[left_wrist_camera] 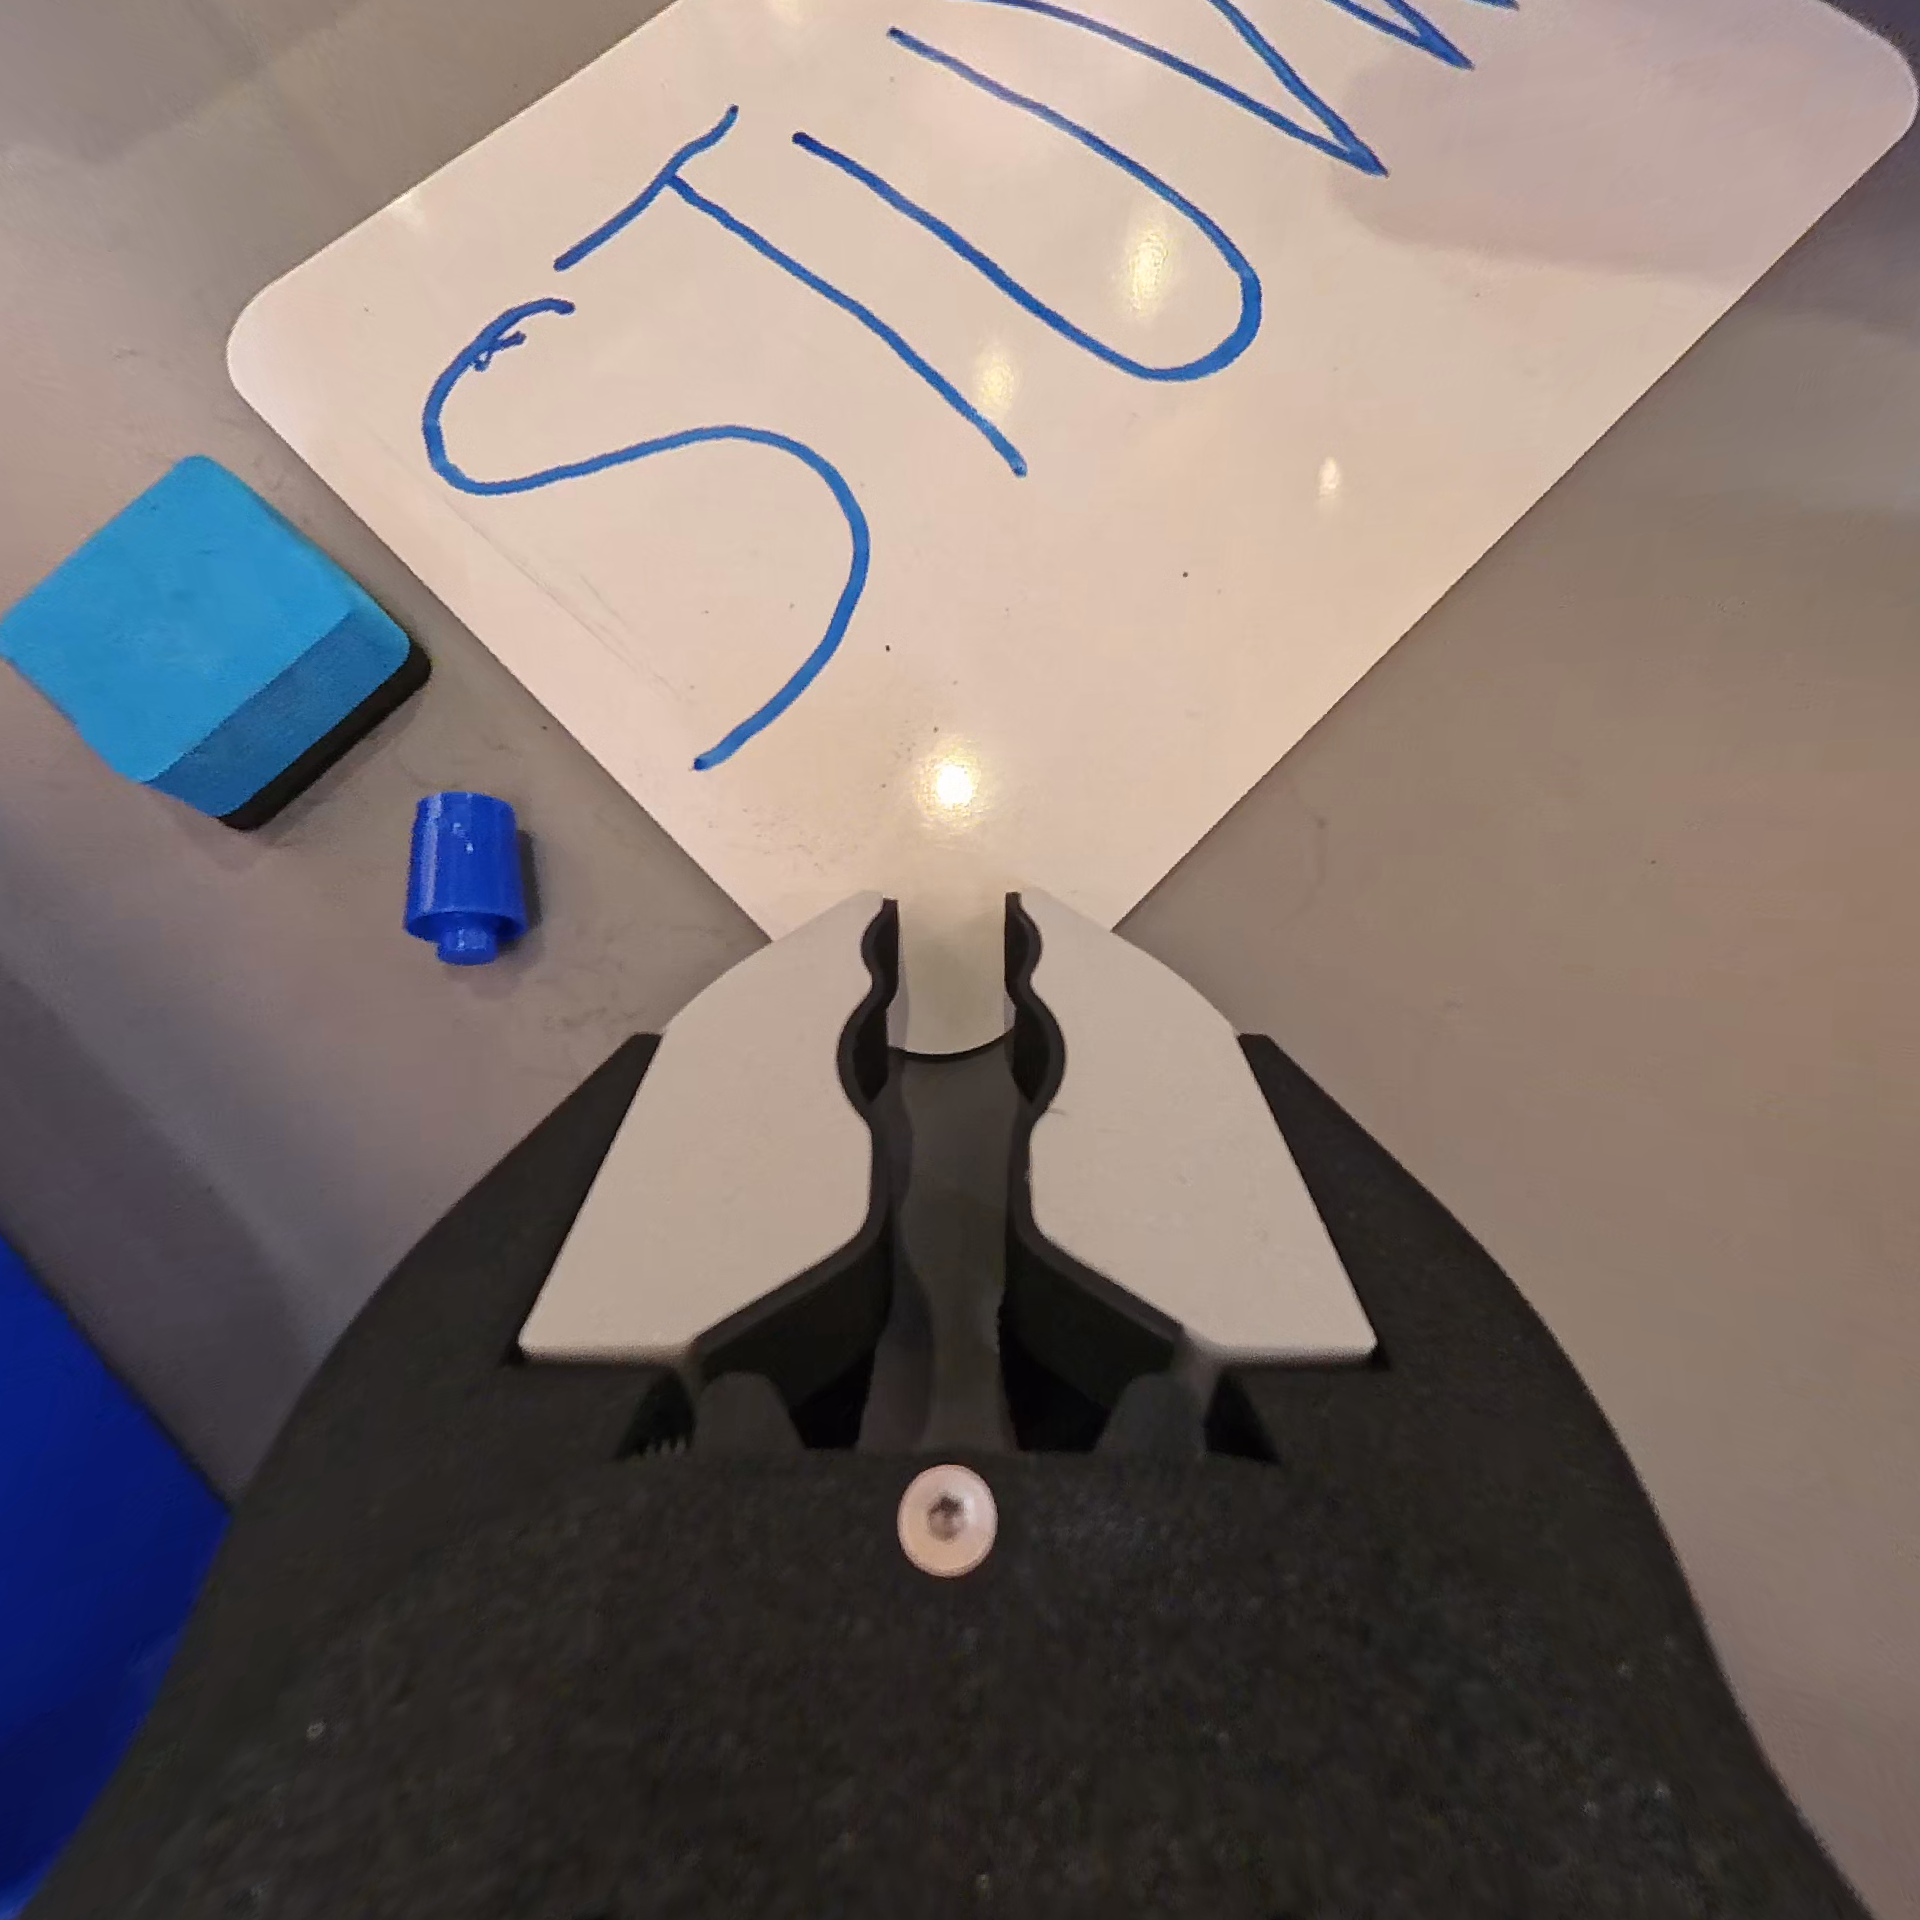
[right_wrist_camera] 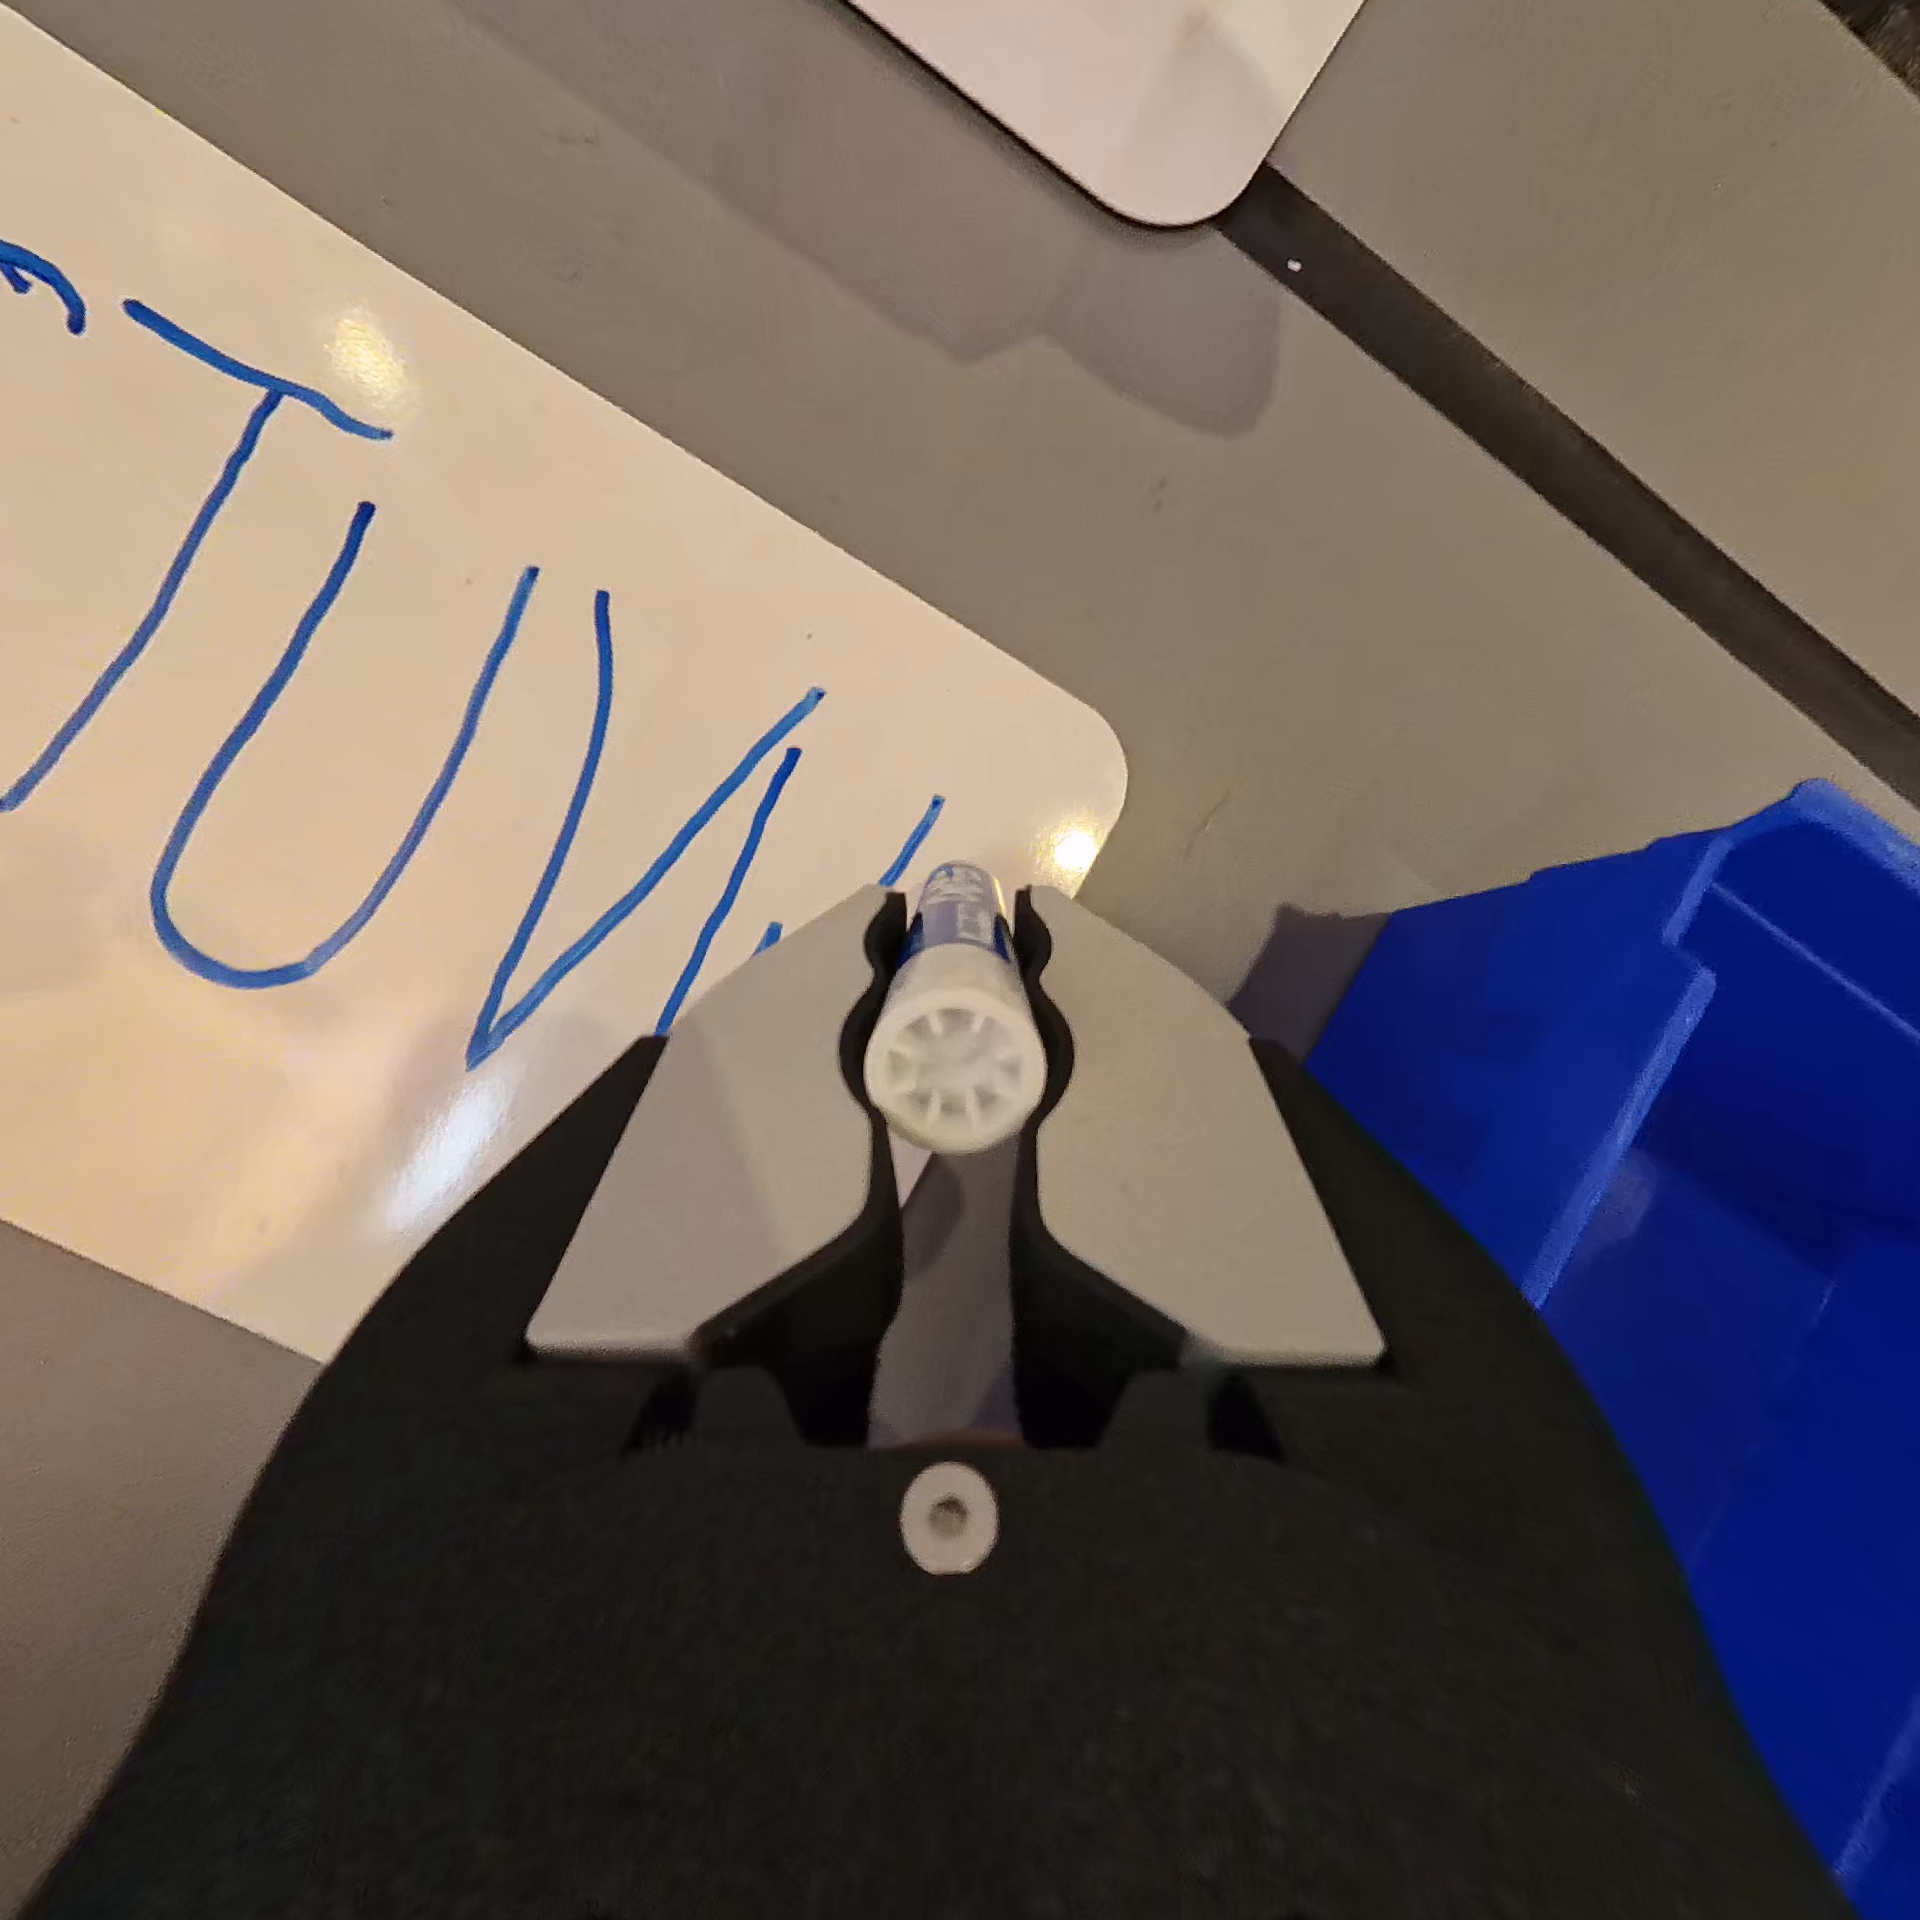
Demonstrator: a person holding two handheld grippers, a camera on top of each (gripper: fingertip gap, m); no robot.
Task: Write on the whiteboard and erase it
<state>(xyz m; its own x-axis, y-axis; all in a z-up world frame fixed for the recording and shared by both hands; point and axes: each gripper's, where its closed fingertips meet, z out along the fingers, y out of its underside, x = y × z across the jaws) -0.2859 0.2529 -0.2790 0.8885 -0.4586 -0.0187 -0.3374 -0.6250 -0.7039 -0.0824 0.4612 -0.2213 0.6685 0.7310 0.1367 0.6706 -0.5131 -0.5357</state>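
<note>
Marker pinched in right hand-held gripper, long axis along fingers, tip toward whiteboard.

My left tongs and my right tongs look alike: each has a broad black body with a rough, grainy surface, narrowing forward to two smooth pale grey fingers. The fingers' inner edges are black and wavy, scalloped near the tips. A single pale round screw sits centred on each body.
</note>
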